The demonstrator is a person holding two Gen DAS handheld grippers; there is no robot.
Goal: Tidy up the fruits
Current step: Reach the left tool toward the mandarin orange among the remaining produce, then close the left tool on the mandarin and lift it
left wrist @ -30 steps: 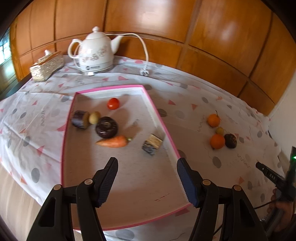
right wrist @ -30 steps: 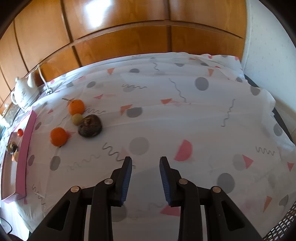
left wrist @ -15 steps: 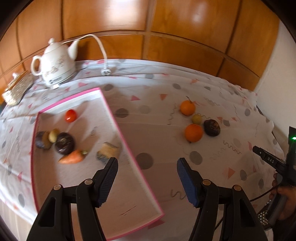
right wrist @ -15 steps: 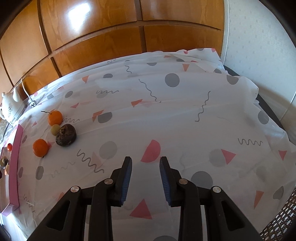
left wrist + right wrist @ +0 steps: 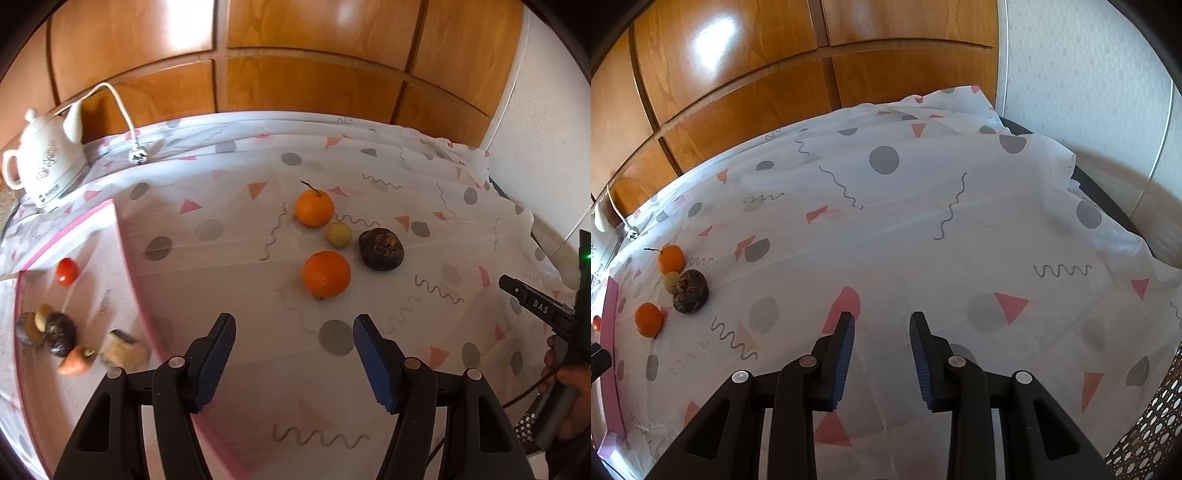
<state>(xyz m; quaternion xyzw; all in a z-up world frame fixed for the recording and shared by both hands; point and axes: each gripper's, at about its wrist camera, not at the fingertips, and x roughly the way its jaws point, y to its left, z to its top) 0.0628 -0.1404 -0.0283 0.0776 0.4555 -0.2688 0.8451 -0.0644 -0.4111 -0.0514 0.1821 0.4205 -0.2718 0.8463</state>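
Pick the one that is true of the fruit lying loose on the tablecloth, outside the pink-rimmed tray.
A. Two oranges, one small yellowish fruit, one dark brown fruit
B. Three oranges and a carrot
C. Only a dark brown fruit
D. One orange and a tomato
A: on the tablecloth lie the stemmed orange, the nearer orange, the small yellowish fruit and the dark brown fruit.

In the left wrist view, the things in the pink tray (image 5: 127,254) are blurry: a small heap of dark and pale lumps (image 5: 46,328) cannot be told apart, and the tray runs off the left and bottom edges. The white teapot (image 5: 44,166) is cut by the left edge, and the hand (image 5: 570,387) at the right shows only a few fingers. In the right wrist view, the tray is just a thin pink strip (image 5: 609,354), and a red ball (image 5: 596,322) peeks half out at the edge.
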